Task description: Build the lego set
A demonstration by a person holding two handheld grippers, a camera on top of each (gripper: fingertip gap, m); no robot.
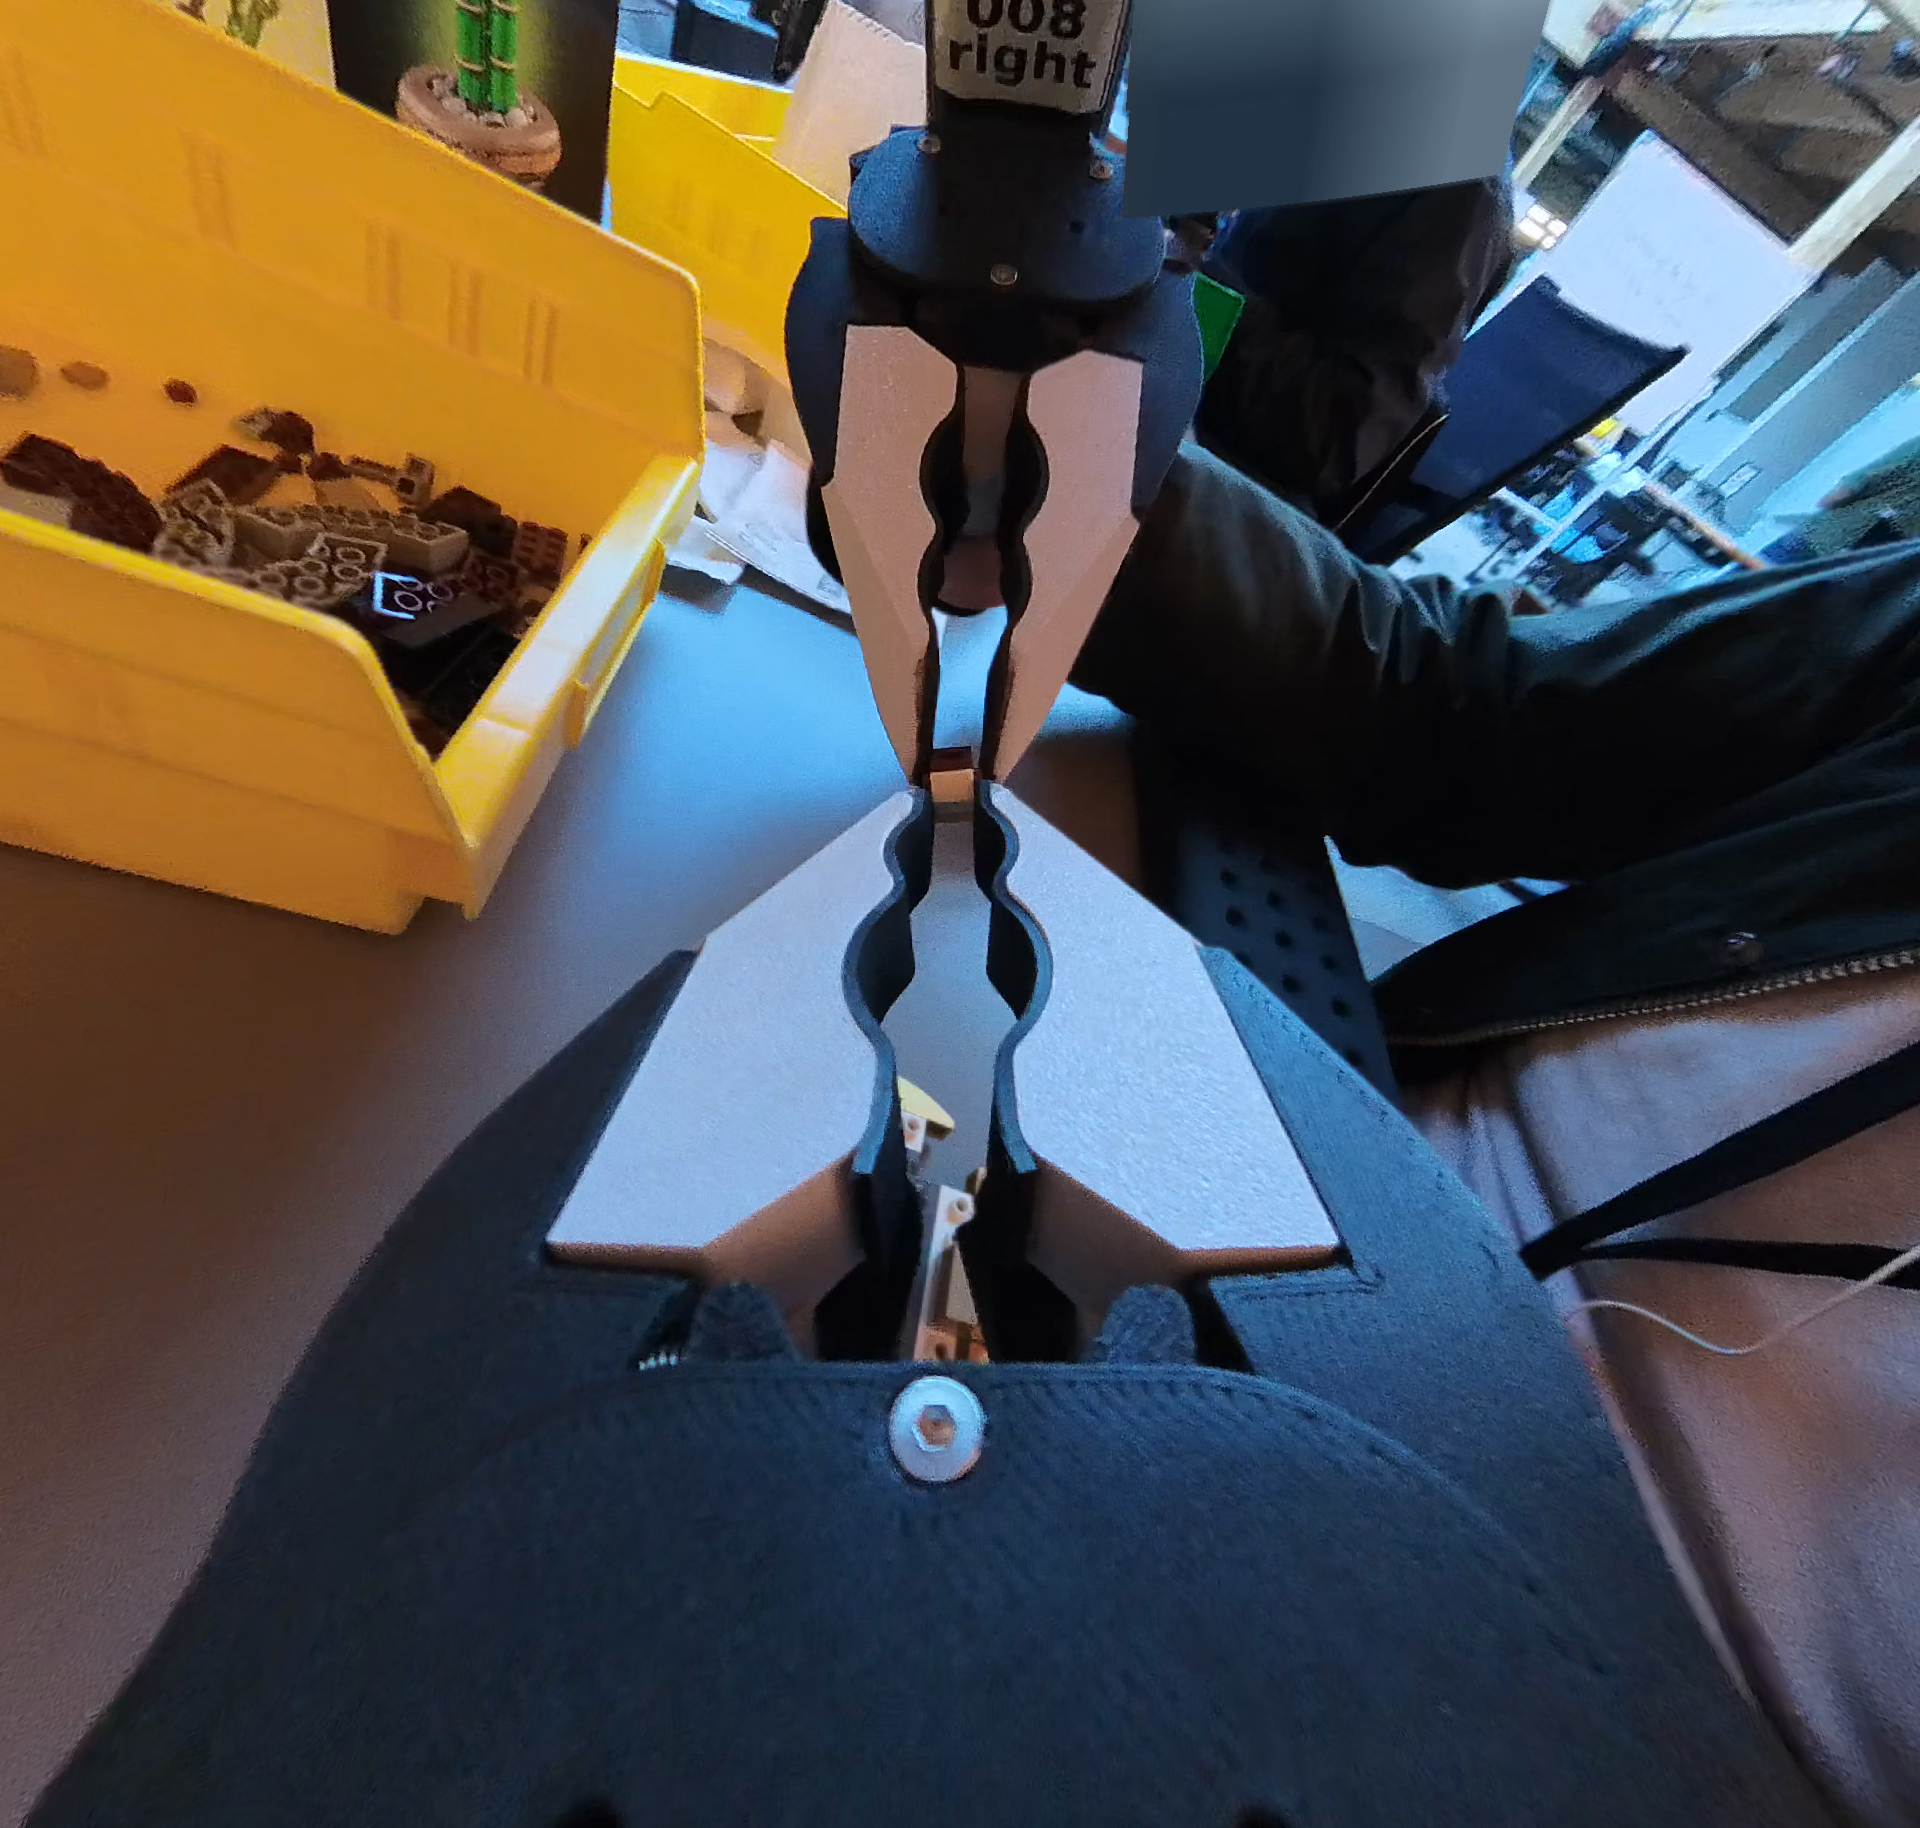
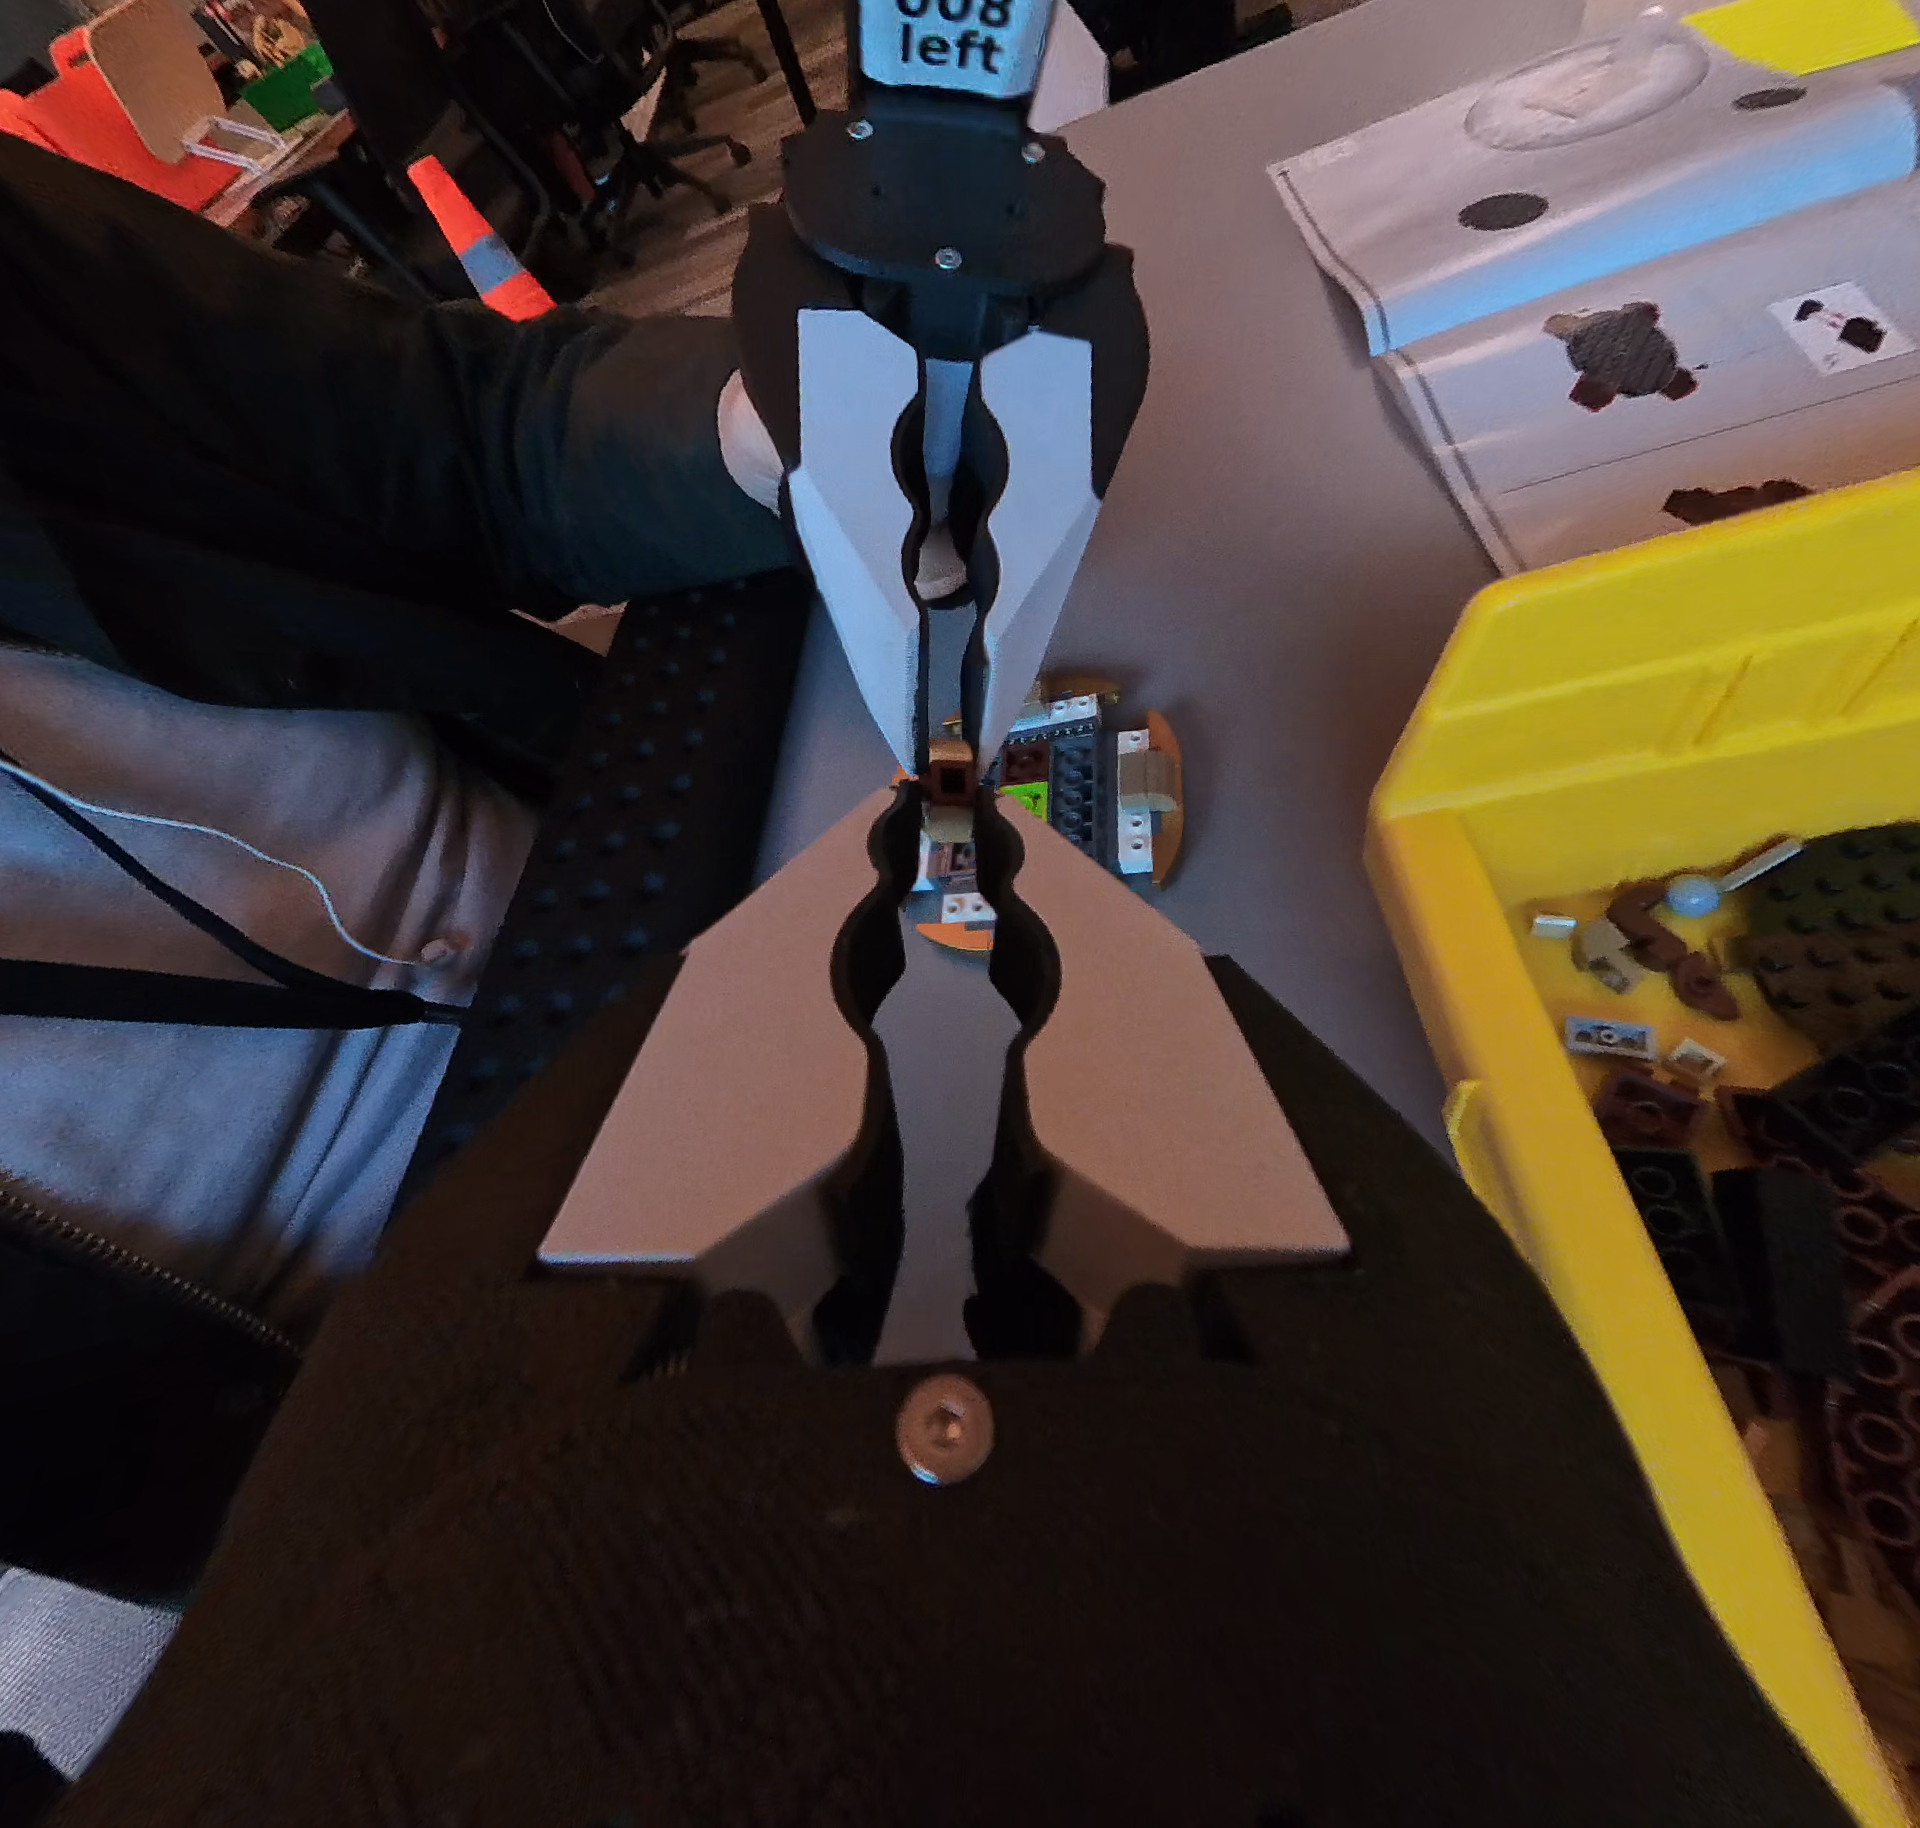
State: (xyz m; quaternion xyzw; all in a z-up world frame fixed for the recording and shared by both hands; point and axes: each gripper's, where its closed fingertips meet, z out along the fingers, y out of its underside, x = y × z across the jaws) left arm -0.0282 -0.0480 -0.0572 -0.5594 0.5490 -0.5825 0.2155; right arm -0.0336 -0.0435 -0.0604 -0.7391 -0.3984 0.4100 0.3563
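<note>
Between your two tongs, tip to tip at frame centre, sits a small brown and tan lego piece. Only the right wrist view shows it clearly; the left wrist view gives just a tan sliver between the tips. Only the right wrist view shows the partly built lego base, round with orange edges, flat on the table just past 3 o'clock of the tips, plus the open instruction booklet at 1 o'clock. Only the left wrist view shows the lego box with a green cactus picture at 11 o'clock. The yellow bin of dark loose bricks shows in both, at 9 o'clock in the left view, 4 o'clock in the right. Your left tongs are narrow, tips pinching the piece. Your right tongs are narrow too, tips at the same piece; firm grip or mere touch, can't tell.
</note>
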